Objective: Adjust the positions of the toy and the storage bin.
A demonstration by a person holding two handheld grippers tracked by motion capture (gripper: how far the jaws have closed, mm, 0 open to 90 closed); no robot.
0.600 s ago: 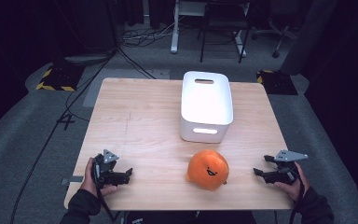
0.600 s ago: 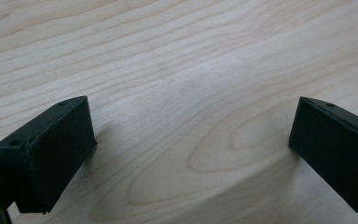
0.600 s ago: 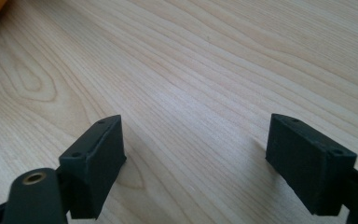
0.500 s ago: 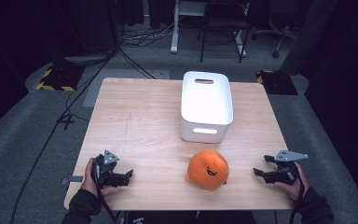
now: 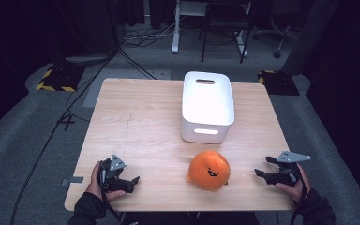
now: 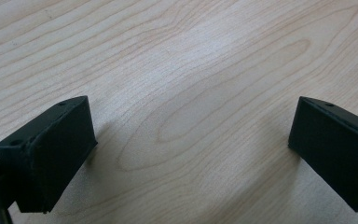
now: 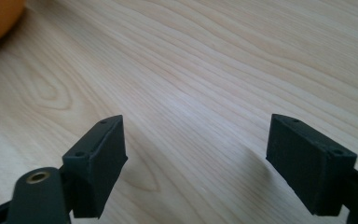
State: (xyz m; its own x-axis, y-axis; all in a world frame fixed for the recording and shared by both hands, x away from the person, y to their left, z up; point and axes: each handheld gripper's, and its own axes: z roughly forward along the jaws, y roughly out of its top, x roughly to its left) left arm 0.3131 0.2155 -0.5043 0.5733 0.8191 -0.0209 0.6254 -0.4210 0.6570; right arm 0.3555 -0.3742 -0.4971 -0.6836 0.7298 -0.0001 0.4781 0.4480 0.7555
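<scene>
light: bright table [image 5: 145, 122], dark surroundings | shadows: soft | focus: close views slightly blurred

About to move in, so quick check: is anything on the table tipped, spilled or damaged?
Nothing stands out. The orange plush toy sits alone near the front edge, the white bin stands upright behind it, and the wooden table looks clean.

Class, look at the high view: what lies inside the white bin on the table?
The bin stands with its opening upward, beyond the orange plush. Its visible white floor looks bare. The near wall covers the strip of floor just behind it, so that part cannot be checked.
</scene>
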